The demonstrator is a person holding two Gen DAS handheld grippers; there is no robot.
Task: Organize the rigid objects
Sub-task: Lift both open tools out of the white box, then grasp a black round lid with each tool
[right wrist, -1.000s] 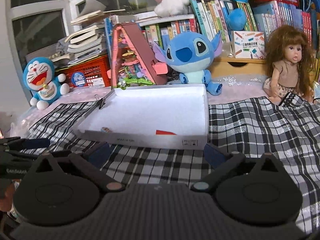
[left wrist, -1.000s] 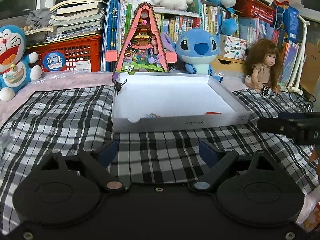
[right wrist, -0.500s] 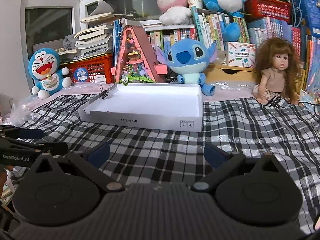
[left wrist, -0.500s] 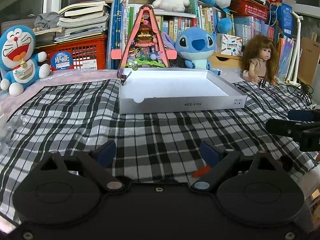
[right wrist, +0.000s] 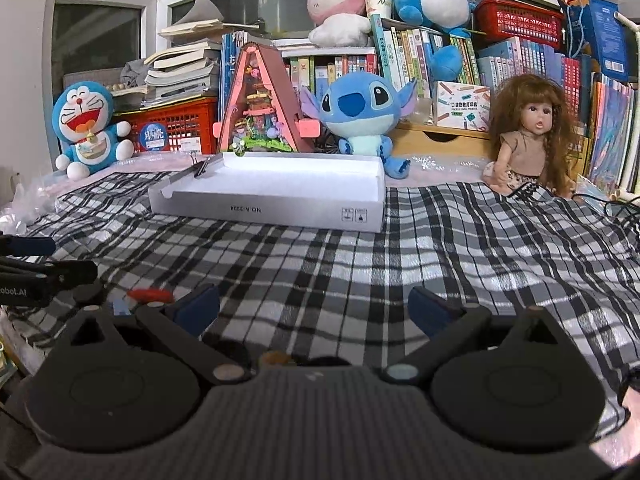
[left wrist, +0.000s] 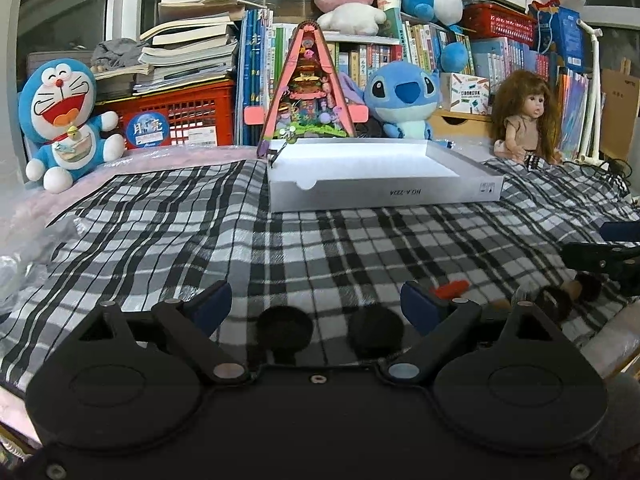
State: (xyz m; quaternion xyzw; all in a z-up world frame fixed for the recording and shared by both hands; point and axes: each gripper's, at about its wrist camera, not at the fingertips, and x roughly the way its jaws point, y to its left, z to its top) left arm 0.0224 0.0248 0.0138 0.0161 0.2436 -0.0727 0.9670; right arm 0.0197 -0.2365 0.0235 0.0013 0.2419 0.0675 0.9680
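Plaid cloth (left wrist: 280, 248): 2 dark discs (left wrist: 284, 326) half-hidden behind left tongs (left wrist: 316, 304).

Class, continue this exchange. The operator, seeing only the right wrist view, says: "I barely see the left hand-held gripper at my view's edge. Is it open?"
Observer: Yes, the left hand-held gripper is open and grips nothing.
Operator: What lies between its fingers?
Observer: Two black round pieces lie there on the plaid cloth.
Operator: Anything to its right?
Observer: Dark brown round pieces, beyond the small red piece.
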